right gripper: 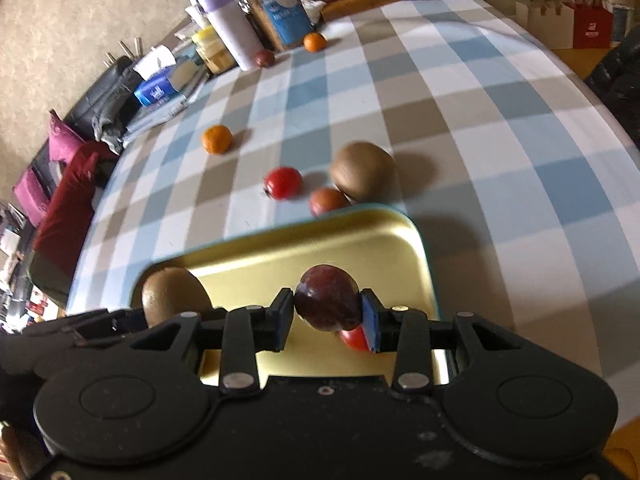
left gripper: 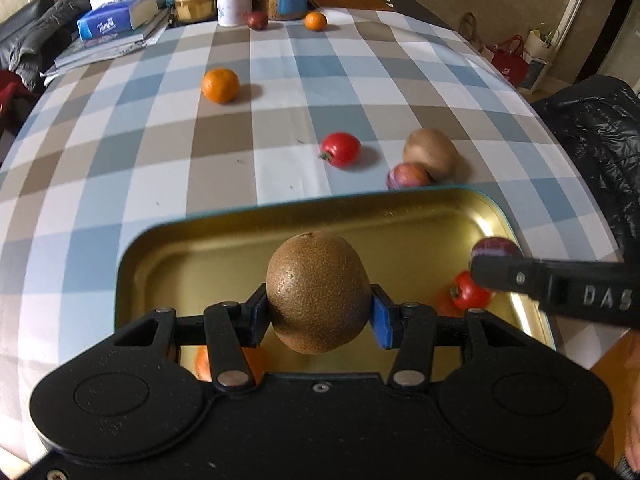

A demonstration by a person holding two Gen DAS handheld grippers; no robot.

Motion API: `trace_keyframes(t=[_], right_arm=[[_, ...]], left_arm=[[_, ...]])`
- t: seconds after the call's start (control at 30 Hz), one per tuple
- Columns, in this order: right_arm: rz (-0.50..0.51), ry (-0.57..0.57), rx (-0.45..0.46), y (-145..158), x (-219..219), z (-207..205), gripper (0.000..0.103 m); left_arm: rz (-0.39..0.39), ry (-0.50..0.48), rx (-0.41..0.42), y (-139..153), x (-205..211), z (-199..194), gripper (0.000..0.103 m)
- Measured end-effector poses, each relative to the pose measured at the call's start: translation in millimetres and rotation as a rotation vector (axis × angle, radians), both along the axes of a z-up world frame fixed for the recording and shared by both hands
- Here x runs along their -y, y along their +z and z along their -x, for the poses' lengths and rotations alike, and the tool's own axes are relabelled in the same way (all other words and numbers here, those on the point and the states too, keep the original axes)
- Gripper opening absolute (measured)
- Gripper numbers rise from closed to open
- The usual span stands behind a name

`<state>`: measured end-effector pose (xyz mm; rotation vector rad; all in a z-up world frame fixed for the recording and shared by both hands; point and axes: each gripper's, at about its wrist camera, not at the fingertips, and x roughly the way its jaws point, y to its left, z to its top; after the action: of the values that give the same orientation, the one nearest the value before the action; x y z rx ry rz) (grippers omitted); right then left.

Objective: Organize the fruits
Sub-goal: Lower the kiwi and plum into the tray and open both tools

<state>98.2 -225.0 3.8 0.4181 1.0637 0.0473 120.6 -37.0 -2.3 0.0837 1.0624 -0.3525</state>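
Two hand-held grippers hang over a gold tray (left gripper: 192, 248) on a desk (left gripper: 120, 160) covered with a checked cloth. The left hand-held gripper (left gripper: 319, 312) is clamped on a brown kiwi (left gripper: 318, 292), pads pressing both sides. The right hand-held gripper (right gripper: 327, 316) is clamped on a dark red plum (right gripper: 327, 298). Both fruits are held just above the tray floor, not resting on it.

The step in hand looks like setting both fruits into the tray. To do it well, lower each until it touches the tray floor before letting go, since round fruit released from above would likely roll. Place the plum clear of the tomato (right gripper: 354, 338) lying beneath it, and keep the two grippers apart as they come down.

The left view shows an orange fruit (left gripper: 202, 362) in the tray's near corner, which the right view hides. The right view shows the plum whole; in the left view it is only a blur at the gripper's tip.

Outside the tray lie a second kiwi (right gripper: 362, 170), a plum (right gripper: 328, 200), a tomato (right gripper: 283, 182) and a tangerine (right gripper: 216, 139)
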Motion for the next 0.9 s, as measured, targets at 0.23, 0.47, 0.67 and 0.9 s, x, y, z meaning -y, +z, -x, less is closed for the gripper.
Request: trace_keyframes(t=[0.23, 0.47, 0.67, 0.9], right_arm=[[0.028, 0.026, 0.006, 0.8, -2.2, 14.1, 0.037], [0.095, 0.05, 0.001, 2.8, -3.9, 11.1, 0.037], [0.156, 0.11, -0.011, 4.4, -14.6, 8.8, 0.037], [0.077, 0.132, -0.041, 3.3, -15.2, 3.3, 0.037]], left_arm=[[-0.017, 0.012, 0.006, -6.6, 4.3, 8.9, 0.056], [-0.028, 0.029, 0.048, -2.6, 1.3, 11.2, 0.057], [-0.058, 0.035, 0.08, 3.5, 1.3, 12.3, 0.058], [-0.054, 0.064, 0.076, 3.0, -5.2, 11.3, 0.059]])
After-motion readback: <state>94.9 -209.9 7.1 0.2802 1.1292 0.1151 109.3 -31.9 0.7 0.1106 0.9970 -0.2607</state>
